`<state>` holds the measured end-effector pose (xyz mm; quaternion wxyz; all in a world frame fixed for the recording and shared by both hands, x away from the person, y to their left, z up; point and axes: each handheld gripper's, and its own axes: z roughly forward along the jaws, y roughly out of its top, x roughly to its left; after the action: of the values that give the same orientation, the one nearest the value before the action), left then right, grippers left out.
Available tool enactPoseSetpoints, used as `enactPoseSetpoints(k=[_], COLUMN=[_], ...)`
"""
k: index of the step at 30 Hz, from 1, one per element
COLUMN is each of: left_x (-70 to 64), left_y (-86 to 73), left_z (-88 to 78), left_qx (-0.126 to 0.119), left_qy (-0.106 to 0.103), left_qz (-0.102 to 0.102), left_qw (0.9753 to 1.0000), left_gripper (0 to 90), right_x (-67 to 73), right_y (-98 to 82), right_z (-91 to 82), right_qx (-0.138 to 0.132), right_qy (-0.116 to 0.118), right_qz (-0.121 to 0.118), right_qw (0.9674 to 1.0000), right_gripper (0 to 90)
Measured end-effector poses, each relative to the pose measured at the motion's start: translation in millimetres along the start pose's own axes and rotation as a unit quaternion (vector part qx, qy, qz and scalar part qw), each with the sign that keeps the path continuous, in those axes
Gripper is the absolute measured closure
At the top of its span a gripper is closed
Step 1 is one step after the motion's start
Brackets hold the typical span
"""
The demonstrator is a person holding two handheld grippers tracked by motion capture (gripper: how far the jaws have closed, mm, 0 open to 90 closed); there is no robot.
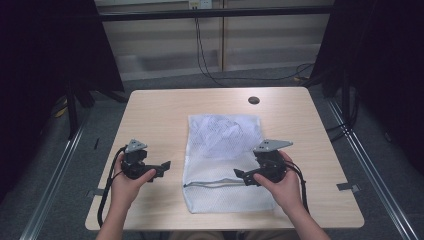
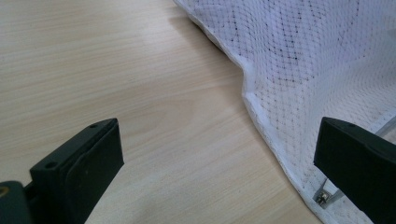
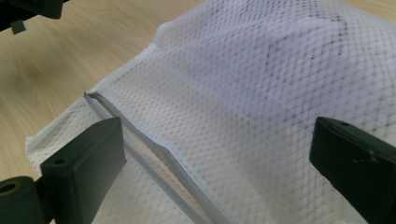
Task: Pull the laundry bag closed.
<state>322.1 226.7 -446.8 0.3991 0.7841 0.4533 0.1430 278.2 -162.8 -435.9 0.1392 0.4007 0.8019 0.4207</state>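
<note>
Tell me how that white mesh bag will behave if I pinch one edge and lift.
The mesh bag is thin netting, so it will probably drape and sag. Something crumpled inside may slide toward the low end. It looks light, so pushing would likely bunch it on the table.

Bare table (image 1: 150,115) left & right of mesh bag (image 1: 225,160); grommet hole (image 1: 253,100) at far edge.

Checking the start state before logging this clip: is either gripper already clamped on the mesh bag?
No: both the left gripper and the right gripper have their tongs spread wide, with nothing of the mesh bag pinched between them.
</note>
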Motion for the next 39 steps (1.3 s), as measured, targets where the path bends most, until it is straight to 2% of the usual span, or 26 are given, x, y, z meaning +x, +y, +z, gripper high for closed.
enactPoseSetpoints(k=[18, 39], left_x=[-0.3, -0.6], left_y=[-0.6, -0.8], left_z=[0.8, 1.0], left_qx=[0.0, 0.0], left_qy=[0.003, -0.003], left_qz=[0.002, 0.002], left_qw=[1.0, 1.0], left_gripper=[1.0, 1.2], right_x=[12.4, 33.5], right_y=[5.0, 16.5], right_z=[13.8, 37.6], right_qx=[0.005, 0.007], right_qy=[0.016, 0.043], right_qz=[-0.003, -0.01], right_qw=[0.9999, 0.999], right_gripper=[3.1, 3.0])
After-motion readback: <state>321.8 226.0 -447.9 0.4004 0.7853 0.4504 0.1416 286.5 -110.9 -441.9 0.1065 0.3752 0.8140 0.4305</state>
